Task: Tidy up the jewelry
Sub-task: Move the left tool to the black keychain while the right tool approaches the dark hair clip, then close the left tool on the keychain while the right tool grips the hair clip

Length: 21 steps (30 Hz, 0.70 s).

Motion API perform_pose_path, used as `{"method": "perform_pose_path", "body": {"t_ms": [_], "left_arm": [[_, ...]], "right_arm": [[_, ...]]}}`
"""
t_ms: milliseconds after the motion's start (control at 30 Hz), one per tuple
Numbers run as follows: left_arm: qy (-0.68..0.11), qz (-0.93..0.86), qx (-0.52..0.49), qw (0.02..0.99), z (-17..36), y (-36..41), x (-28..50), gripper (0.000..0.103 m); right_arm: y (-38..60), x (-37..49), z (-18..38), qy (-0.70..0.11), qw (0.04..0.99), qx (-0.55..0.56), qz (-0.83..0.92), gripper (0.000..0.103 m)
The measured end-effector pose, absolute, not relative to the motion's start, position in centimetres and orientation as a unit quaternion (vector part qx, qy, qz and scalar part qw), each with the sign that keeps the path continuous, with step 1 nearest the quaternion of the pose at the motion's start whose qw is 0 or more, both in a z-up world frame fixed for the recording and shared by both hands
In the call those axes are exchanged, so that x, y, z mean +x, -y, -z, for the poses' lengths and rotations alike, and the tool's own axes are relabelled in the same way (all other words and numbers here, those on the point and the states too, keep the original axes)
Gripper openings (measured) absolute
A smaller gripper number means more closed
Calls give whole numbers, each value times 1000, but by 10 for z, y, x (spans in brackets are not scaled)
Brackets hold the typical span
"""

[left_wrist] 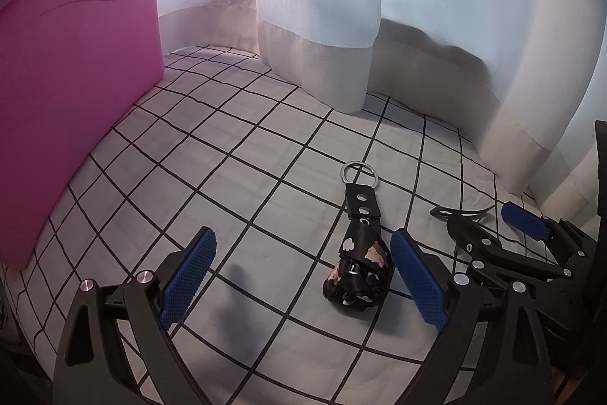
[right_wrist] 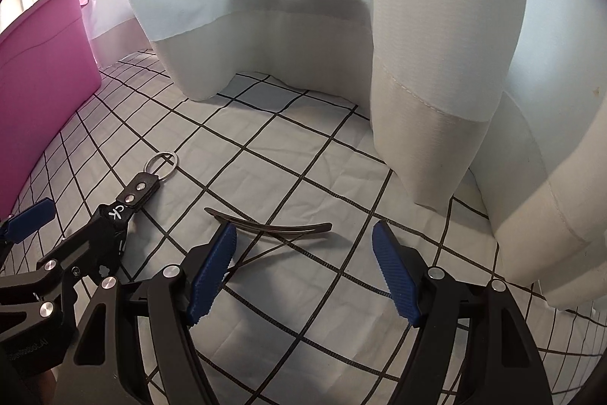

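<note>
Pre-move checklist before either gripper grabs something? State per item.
1. Left gripper open: ok, nothing between its pads.
2. Right gripper open: ok, nothing held.
3. Black strap keychain between the left fingers: not ok, it lies near the right-hand pad, off centre.
4. Dark hair clip ahead of the right gripper: ok, flat on the checked cloth, just past the fingertips.
5. Pink bin in reach: cannot tell; it stands to the left, inside hidden.
6. Grippers apart: ok, but close together.
</note>
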State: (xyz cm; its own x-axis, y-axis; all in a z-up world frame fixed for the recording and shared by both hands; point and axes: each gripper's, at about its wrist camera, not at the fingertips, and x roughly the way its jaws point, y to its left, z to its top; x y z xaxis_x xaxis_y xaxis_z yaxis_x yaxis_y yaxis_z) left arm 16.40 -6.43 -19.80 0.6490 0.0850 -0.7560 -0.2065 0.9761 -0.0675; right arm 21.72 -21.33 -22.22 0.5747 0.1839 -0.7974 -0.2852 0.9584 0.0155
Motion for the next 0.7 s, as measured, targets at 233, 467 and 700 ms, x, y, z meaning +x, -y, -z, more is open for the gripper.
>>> {"method": "perform_pose_path", "body": {"t_ms": [233, 467, 700], "left_arm": [[-439, -74, -74, 893, 210, 62, 182, 92], [-429, -76, -32, 900, 210, 69, 175, 67], [-423, -76, -44, 902, 205, 60, 173, 23]], "right_arm": [[219, 221, 222, -441, 885, -55, -136, 70], [220, 219, 221, -439, 886, -57, -136, 68], [218, 212, 218, -430, 889, -62, -141, 43]]}}
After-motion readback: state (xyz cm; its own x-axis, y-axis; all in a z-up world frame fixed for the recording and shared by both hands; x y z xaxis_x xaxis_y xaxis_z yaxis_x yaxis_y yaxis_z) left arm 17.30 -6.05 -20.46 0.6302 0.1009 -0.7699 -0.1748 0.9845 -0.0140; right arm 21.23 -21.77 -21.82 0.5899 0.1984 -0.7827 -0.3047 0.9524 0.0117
